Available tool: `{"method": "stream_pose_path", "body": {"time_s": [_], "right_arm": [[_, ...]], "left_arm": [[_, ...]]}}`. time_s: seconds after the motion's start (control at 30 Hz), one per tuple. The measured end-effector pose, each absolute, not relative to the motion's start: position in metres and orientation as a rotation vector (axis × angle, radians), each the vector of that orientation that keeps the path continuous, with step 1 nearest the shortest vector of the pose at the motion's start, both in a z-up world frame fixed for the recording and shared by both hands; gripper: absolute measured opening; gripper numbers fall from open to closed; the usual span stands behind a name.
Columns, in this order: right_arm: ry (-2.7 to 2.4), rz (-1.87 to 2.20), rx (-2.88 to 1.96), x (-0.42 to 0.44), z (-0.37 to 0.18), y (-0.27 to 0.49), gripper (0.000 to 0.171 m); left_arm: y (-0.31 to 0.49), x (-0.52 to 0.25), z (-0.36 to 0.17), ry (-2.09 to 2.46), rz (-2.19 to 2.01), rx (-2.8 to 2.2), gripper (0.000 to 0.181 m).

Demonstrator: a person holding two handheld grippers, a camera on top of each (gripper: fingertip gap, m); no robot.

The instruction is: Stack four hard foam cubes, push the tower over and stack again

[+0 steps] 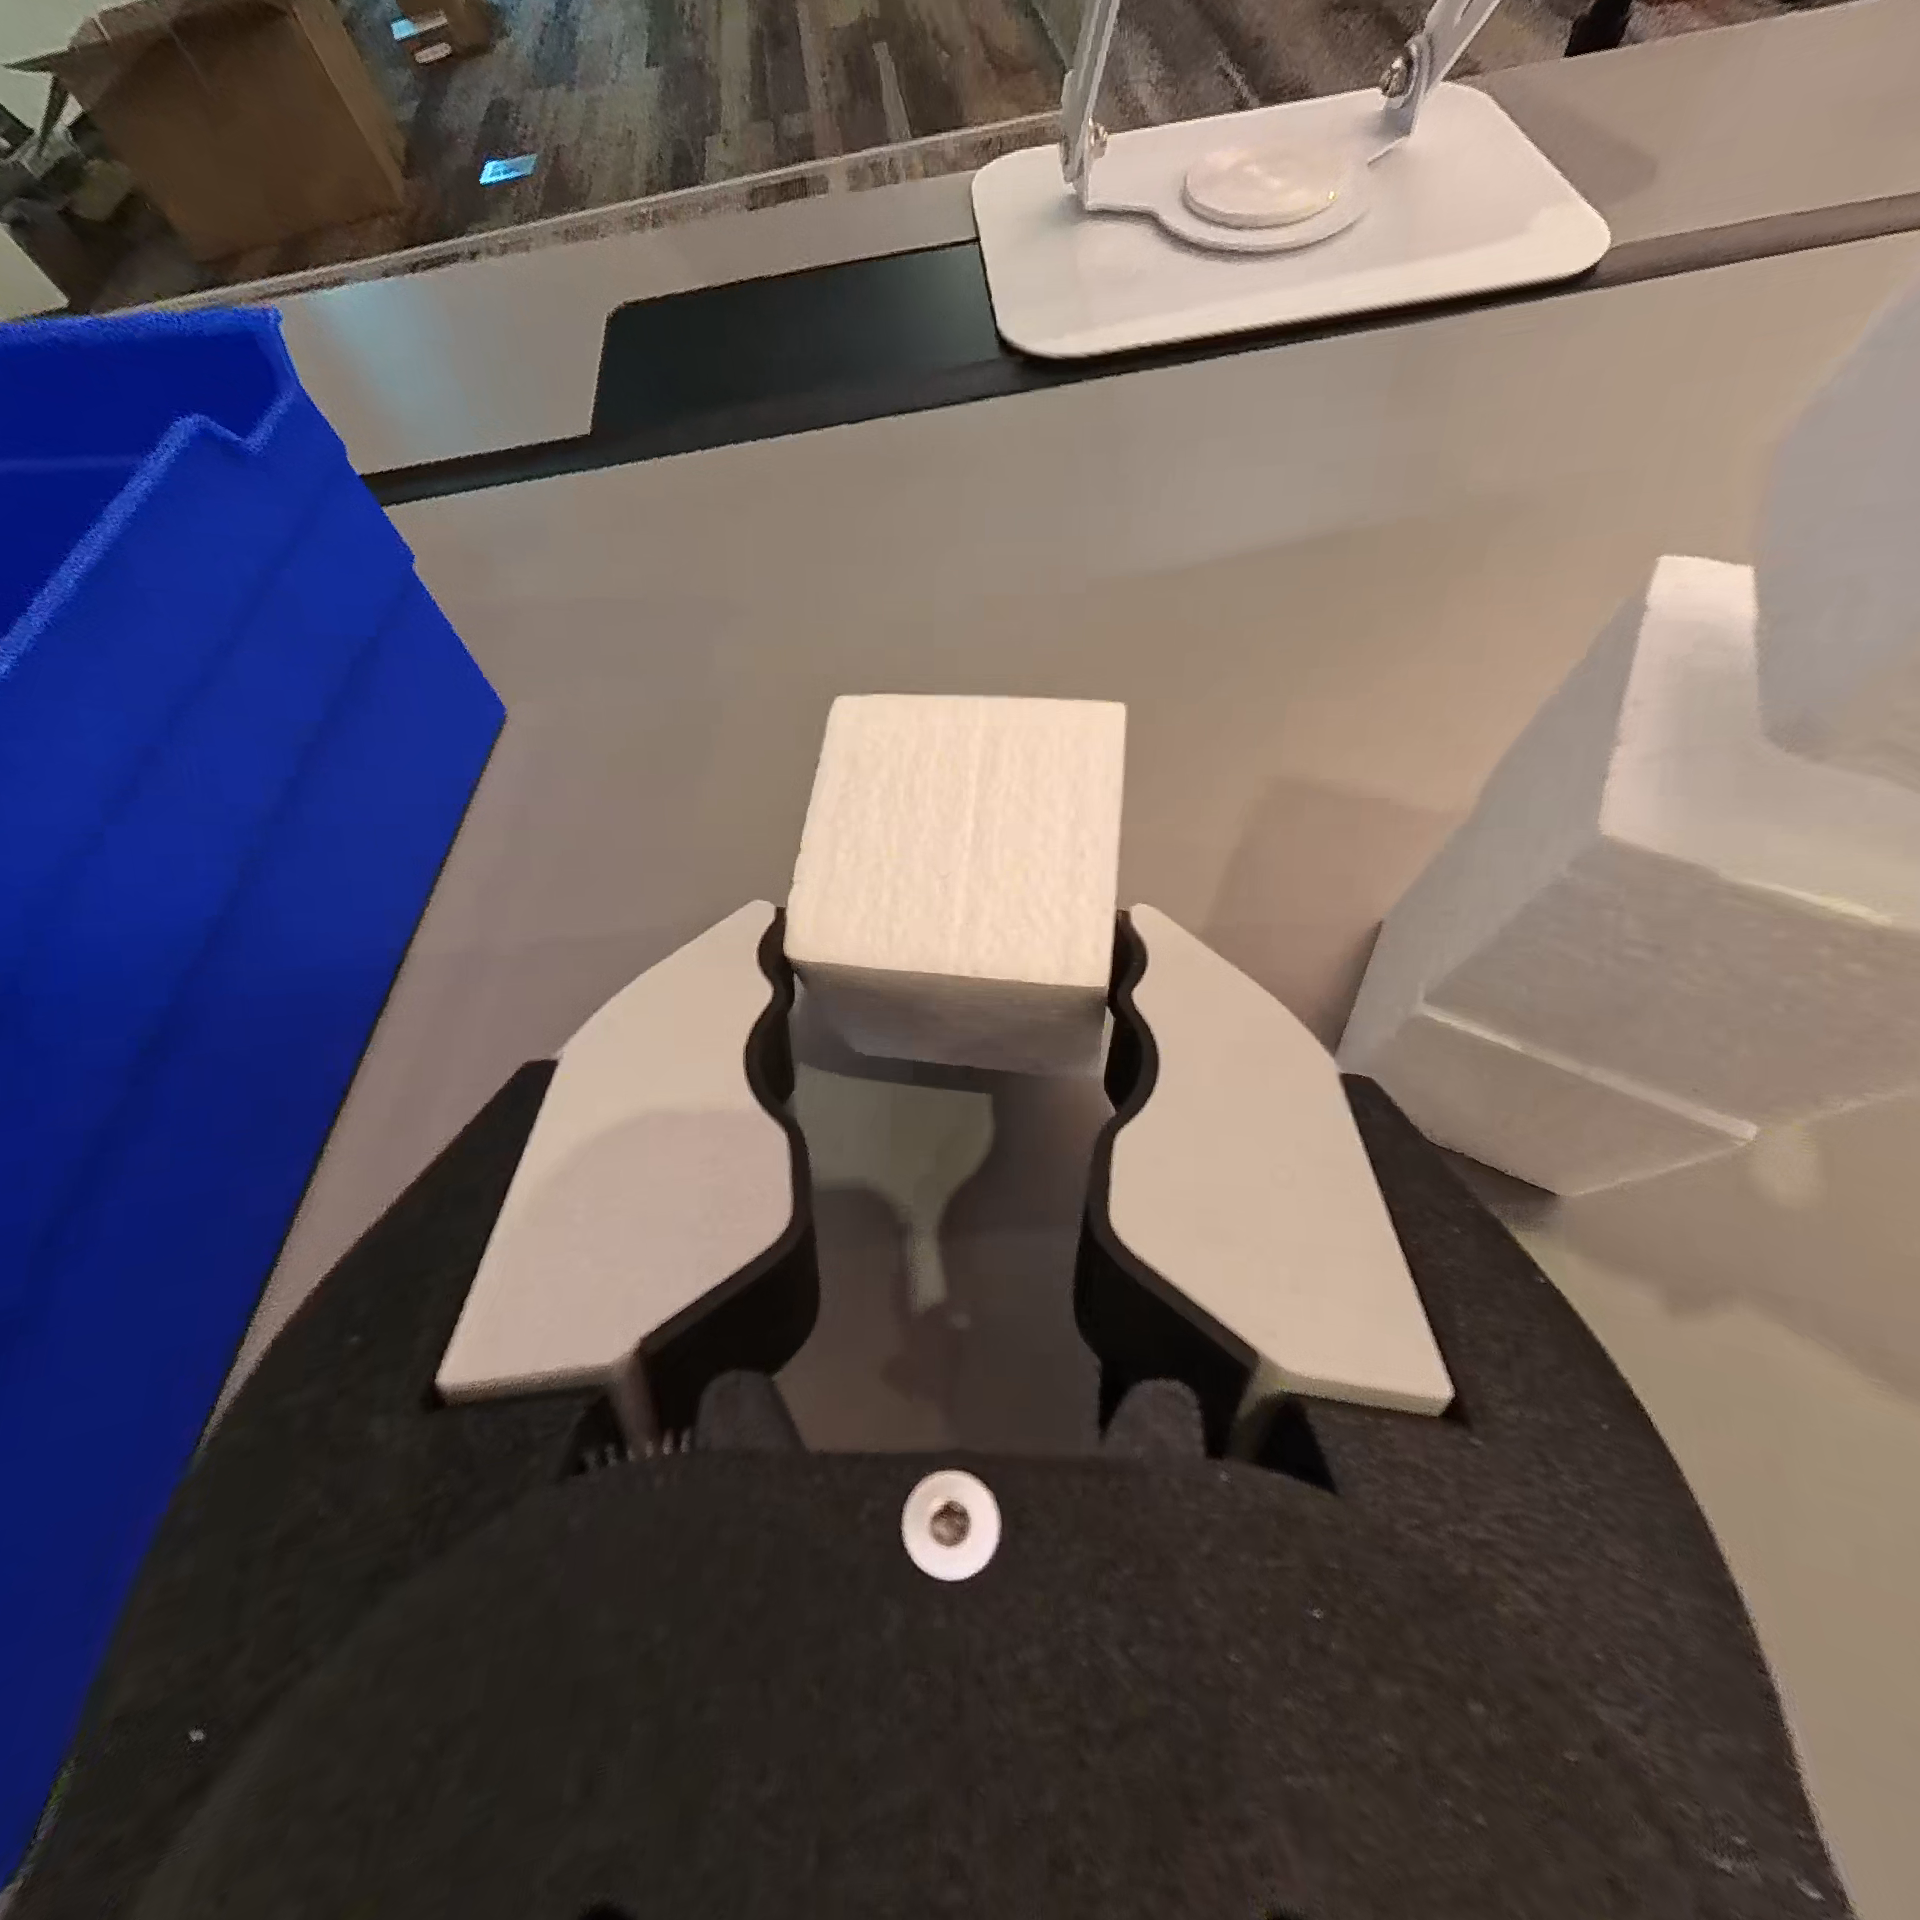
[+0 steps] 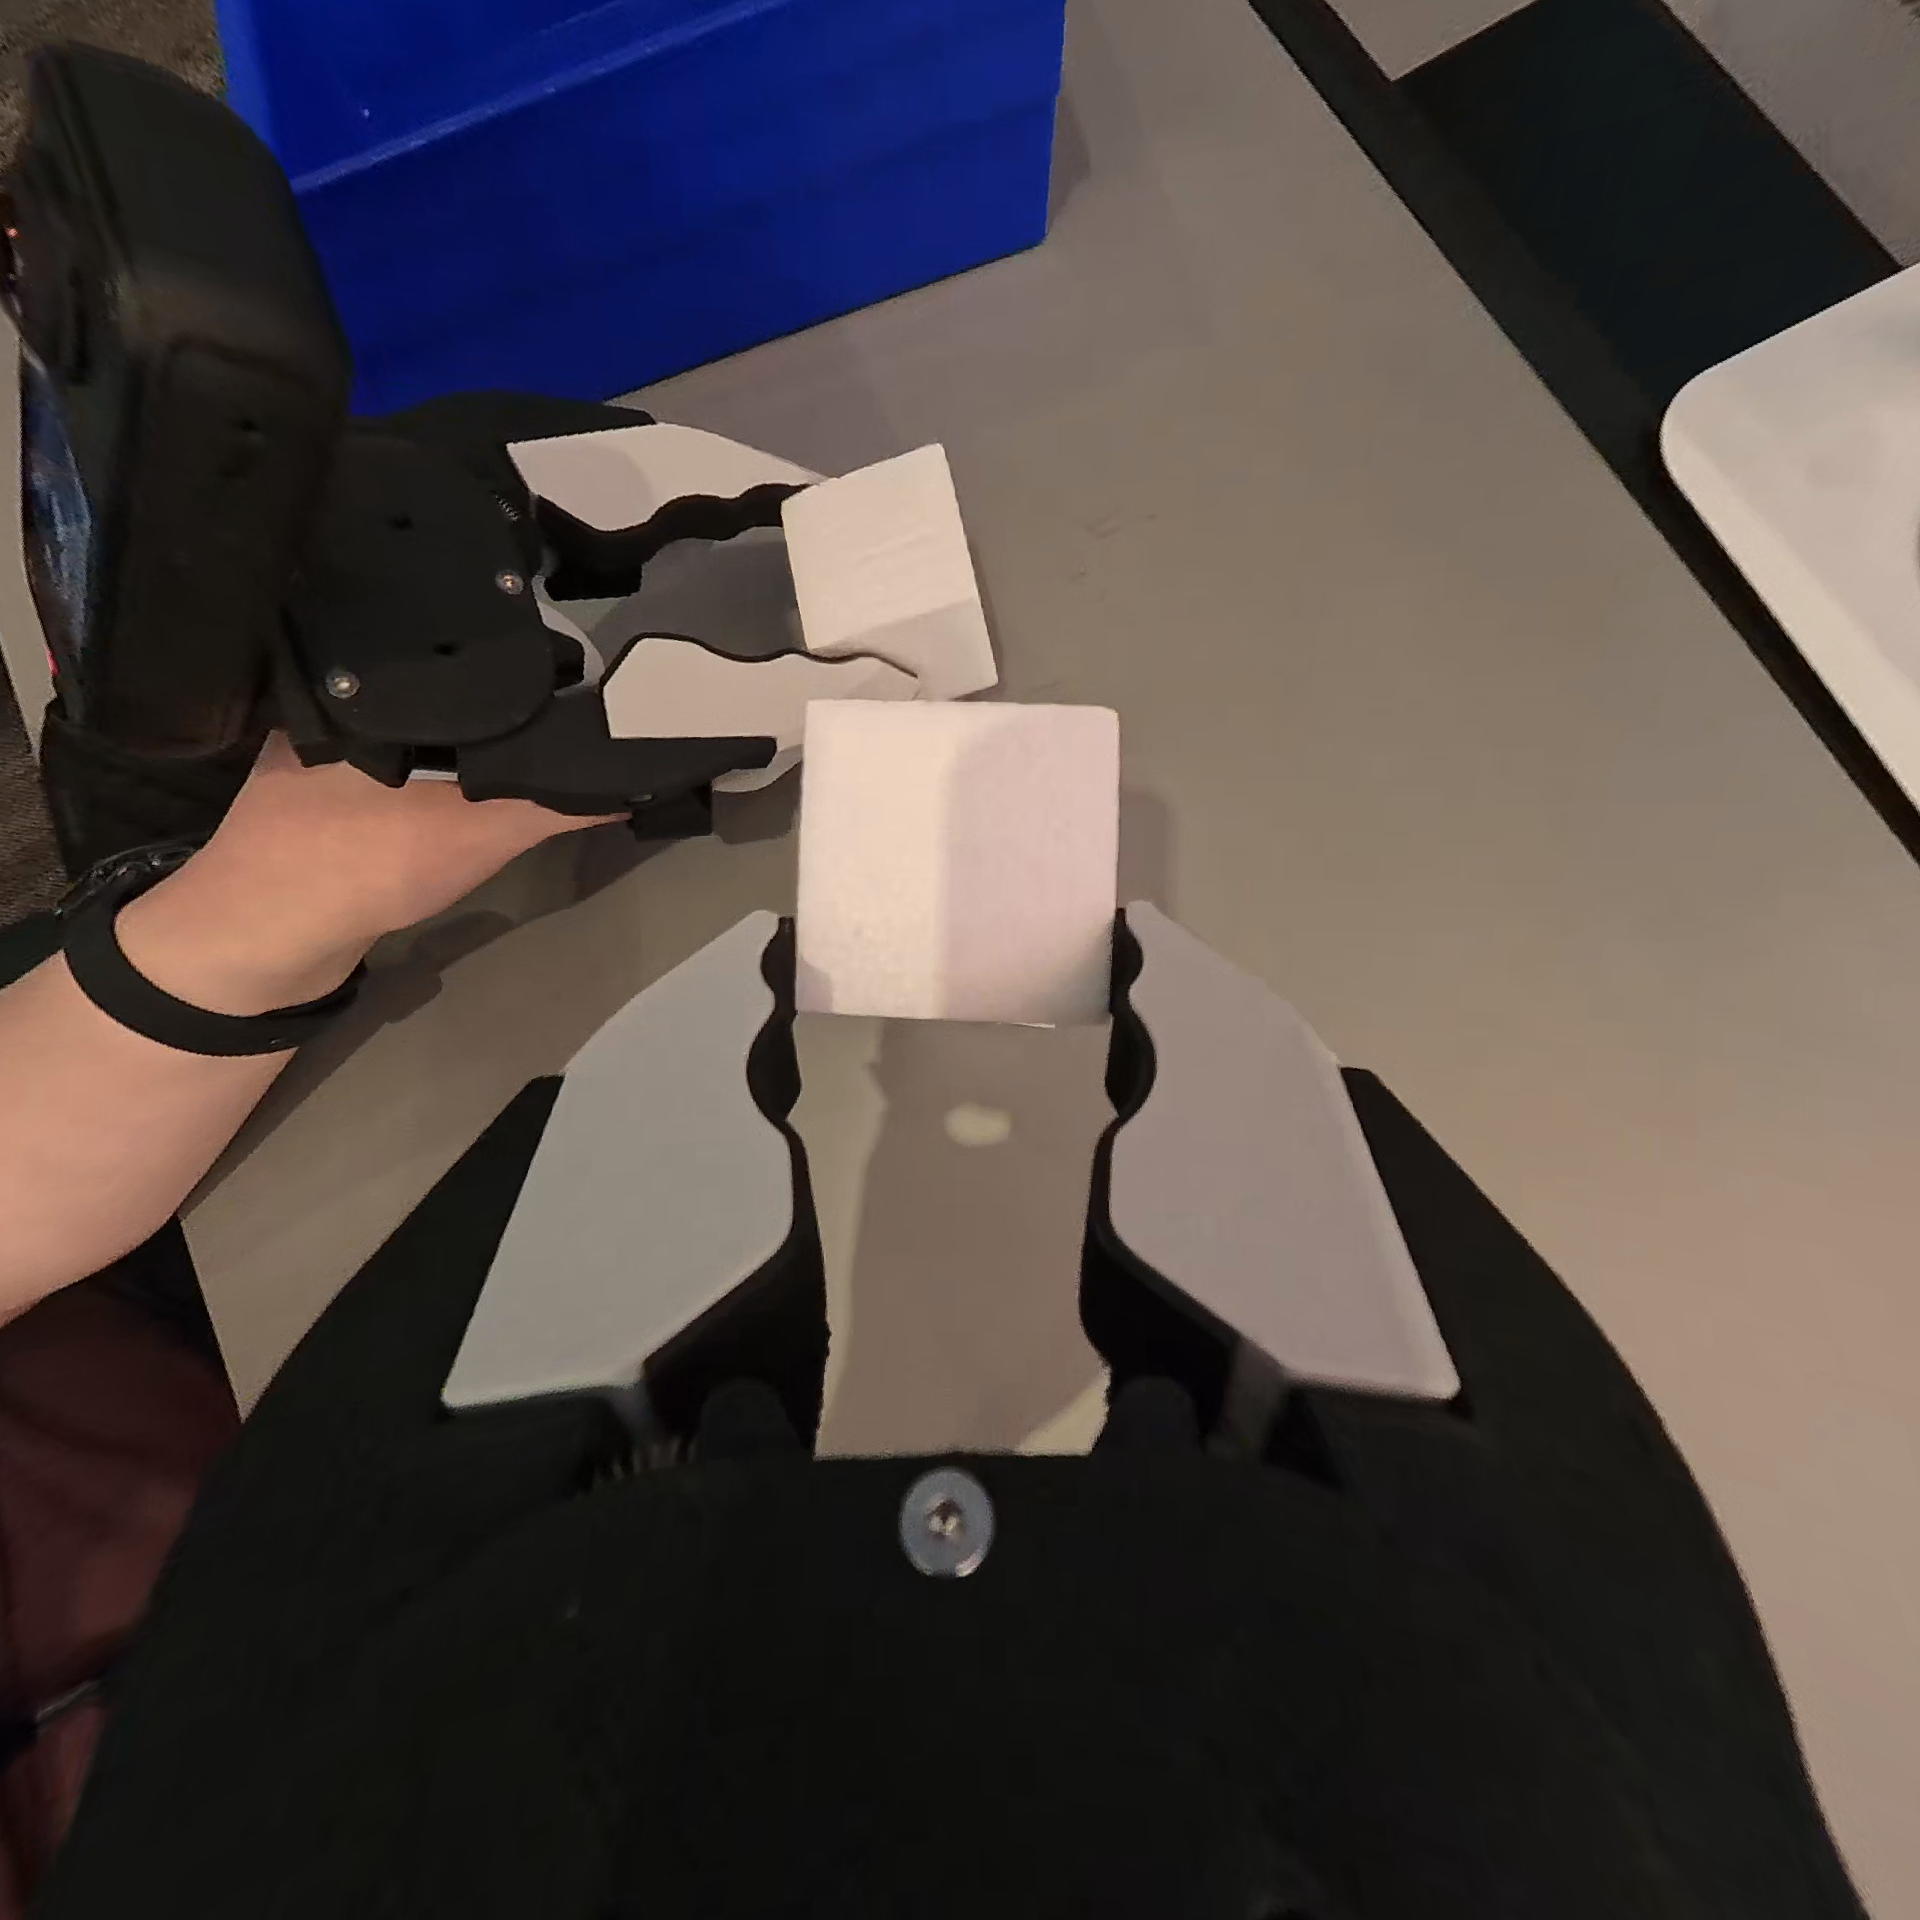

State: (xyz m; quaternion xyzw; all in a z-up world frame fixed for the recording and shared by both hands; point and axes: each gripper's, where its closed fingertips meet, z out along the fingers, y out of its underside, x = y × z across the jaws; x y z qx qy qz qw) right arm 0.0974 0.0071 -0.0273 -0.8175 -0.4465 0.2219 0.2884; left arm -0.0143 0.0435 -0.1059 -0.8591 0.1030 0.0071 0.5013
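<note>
Left gripper (image 1: pixel 951 925) clamping 1 foam cube (image 1: pixel 951 842), right gripper (image 2: pixel 951 920) clamping another cube (image 2: pixel 956 862), blue bin (image 1: pixel 187 727) interior unseen

My left gripper (image 1: pixel 951 997) has pale grey fingers lined with wavy black pads, on a grainy black body with one white screw washer. The cube (image 1: pixel 956 847) in it is white with a fine fibrous grain. My right gripper (image 2: pixel 956 971) wears the same grey and black, and its cube (image 2: pixel 956 857) is white, shaded greyer on one half. The desk (image 1: pixel 665 623) is plain matte grey with a black strip along the back. The bin (image 1: pixel 187 779) is solid bright blue. The lamp base (image 1: pixel 1288 260) is white. The wristband (image 2: pixel 166 997) is black. Beyond the desk, the floor (image 1: pixel 665 94) shows streaky brown and grey planks.
</note>
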Motion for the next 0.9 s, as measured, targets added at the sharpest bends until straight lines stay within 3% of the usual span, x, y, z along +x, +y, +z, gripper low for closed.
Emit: {"method": "stream_pose_path", "body": {"time_s": [0.4, 0.53, 0.67, 0.9], "right_arm": [[-1.22, 0.508, -2.182, 0.09, -0.036, 0.008, 0.058], [-1.231, 0.543, -2.131, 0.096, -0.021, 0.002, 0.067], [-1.161, 0.551, -2.027, 0.131, 0.016, -0.002, 0.068], [-0.905, 0.372, -2.059, 0.246, 0.046, 0.004, 0.067]], "left_arm": [[0.041, -0.016, -0.101, 0.234, 0.011, -2.06, 0.058], [0.04, -0.021, -0.094, 0.212, 0.027, -2.03, 0.058], [0.031, -0.03, -0.058, 0.146, -0.033, -1.897, 0.058], [-0.002, 0.03, 0.033, 0.261, -0.479, -1.765, 0.058]]}}
